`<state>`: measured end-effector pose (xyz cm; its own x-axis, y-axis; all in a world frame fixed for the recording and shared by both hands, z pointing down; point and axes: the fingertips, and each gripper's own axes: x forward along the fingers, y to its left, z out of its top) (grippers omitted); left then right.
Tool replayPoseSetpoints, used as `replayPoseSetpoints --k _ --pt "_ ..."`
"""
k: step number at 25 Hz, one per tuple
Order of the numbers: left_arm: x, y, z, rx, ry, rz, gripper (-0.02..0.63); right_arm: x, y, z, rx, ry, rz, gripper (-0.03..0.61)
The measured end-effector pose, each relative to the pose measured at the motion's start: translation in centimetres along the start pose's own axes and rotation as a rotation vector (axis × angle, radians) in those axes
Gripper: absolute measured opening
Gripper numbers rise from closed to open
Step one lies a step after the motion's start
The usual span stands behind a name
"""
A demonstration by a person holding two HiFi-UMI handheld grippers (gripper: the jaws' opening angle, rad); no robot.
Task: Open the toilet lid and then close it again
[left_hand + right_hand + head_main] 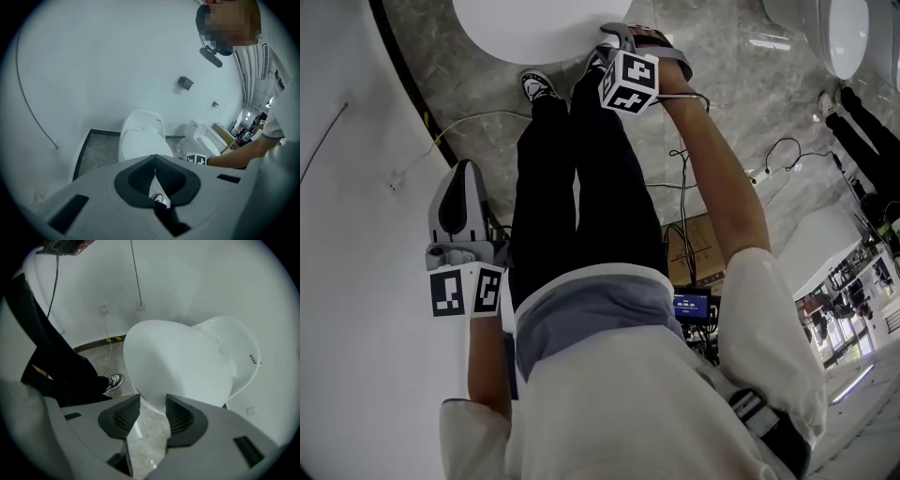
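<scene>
Right gripper view: we hold the right claw (153, 405) open at the shut toilet lid (173, 359), likely to lift it; left claw (155, 169) closed.

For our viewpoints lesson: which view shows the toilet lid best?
Right gripper view: the toilet lid is large and close. The head view crops it at the top; the left gripper view shows it small, far off.

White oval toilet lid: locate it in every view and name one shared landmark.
Head view: white oval toilet lid at top edge, left of centre.
Left gripper view: just below centre.
Right gripper view: filling the middle.
Shared landmark: grey marble floor beside it.
</scene>
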<state>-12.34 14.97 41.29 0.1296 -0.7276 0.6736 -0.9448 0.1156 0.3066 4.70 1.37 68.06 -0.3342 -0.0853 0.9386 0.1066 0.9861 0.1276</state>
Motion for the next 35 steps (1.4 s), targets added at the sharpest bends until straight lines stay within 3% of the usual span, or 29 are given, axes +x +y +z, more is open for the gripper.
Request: replayPoseSetpoints --k 19,32,35 --pt "2.0 0.7 -1.4 -0.004 0.013 -0.045 0.008 5.0 2.0 -1.2 0.092 0.061 0.024 0.147" --pt "2.4 2.4 -1.5 0.012 0.019 -0.057 0.008 7.6 2.2 -1.5 0.215 0.098 0.031 0.146" --pt "2.5 2.5 -1.8 0.046 0.026 -0.057 0.008 8.1 2.1 -1.4 0.249 0.105 0.023 0.146"
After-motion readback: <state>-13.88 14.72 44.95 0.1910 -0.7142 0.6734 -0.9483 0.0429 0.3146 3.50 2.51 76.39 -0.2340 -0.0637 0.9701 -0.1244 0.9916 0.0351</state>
